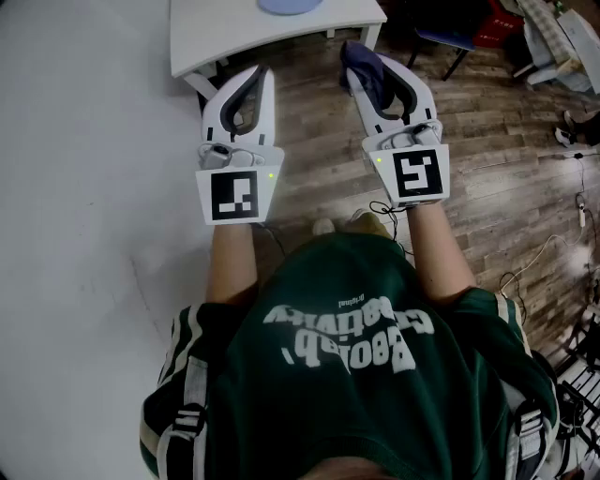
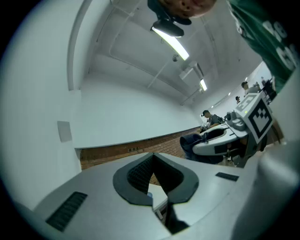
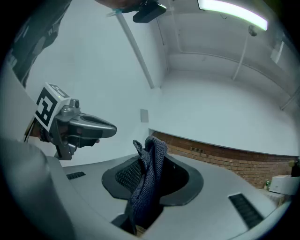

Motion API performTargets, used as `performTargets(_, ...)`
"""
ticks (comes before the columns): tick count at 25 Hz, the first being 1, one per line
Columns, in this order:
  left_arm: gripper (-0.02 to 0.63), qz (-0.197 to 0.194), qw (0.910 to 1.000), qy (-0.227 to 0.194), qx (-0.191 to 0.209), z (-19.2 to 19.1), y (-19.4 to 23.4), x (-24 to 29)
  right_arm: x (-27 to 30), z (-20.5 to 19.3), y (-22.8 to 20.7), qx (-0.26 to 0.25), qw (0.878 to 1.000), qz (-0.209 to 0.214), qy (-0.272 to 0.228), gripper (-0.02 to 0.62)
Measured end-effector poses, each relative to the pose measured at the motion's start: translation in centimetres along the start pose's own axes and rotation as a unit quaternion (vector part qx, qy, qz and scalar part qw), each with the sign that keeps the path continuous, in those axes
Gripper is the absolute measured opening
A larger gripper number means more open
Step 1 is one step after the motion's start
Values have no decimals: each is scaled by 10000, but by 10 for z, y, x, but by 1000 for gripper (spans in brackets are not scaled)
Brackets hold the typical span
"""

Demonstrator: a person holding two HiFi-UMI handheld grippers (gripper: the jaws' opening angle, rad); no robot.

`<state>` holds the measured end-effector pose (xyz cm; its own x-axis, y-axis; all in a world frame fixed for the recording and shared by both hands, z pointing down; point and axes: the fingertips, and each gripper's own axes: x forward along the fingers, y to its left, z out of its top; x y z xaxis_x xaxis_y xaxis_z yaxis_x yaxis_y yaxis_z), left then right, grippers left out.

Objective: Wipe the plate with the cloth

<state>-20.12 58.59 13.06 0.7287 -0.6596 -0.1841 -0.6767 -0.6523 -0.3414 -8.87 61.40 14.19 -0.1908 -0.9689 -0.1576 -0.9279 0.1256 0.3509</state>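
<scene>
A pale blue plate (image 1: 288, 6) lies on a white table (image 1: 216, 33) at the top edge of the head view, beyond both grippers. My right gripper (image 1: 362, 62) (image 3: 152, 157) is shut on a dark blue cloth (image 1: 367, 75) (image 3: 146, 187), which hangs down between its jaws. It also shows in the left gripper view, the cloth (image 2: 190, 143) bunched at its tip. My left gripper (image 1: 263, 73) (image 2: 153, 158) is shut with nothing in it, its tip near the table's front edge. Both grippers are held side by side above the floor, short of the plate.
A wooden floor (image 1: 309, 159) spreads below the grippers, with a pale surface (image 1: 84, 187) to the left. A blue-seated chair (image 1: 448, 37) and a red box (image 1: 495, 23) stand at the back right. Cables (image 1: 562, 234) trail along the right side.
</scene>
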Motion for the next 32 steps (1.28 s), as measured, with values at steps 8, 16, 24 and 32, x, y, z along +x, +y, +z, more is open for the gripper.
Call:
performTargets(8, 2, -19, 9999, -124, 34, 10, 2, 3, 2, 6, -2, -130, 9999, -48, -2, 104)
performTargets(16, 2, -5, 9999, -134, 17, 8, 8, 4, 9, 8, 5, -27, 9999, 84, -145, 104)
performTargets(24, 2, -64, 9999, 11, -122, -13, 12, 8, 15, -10, 6, 88, 9999, 77, 7, 106)
performTargets(32, 2, -139, 9995, 164, -229, -34, 18, 29, 34, -27, -6, 183, 9998, 31, 85, 106)
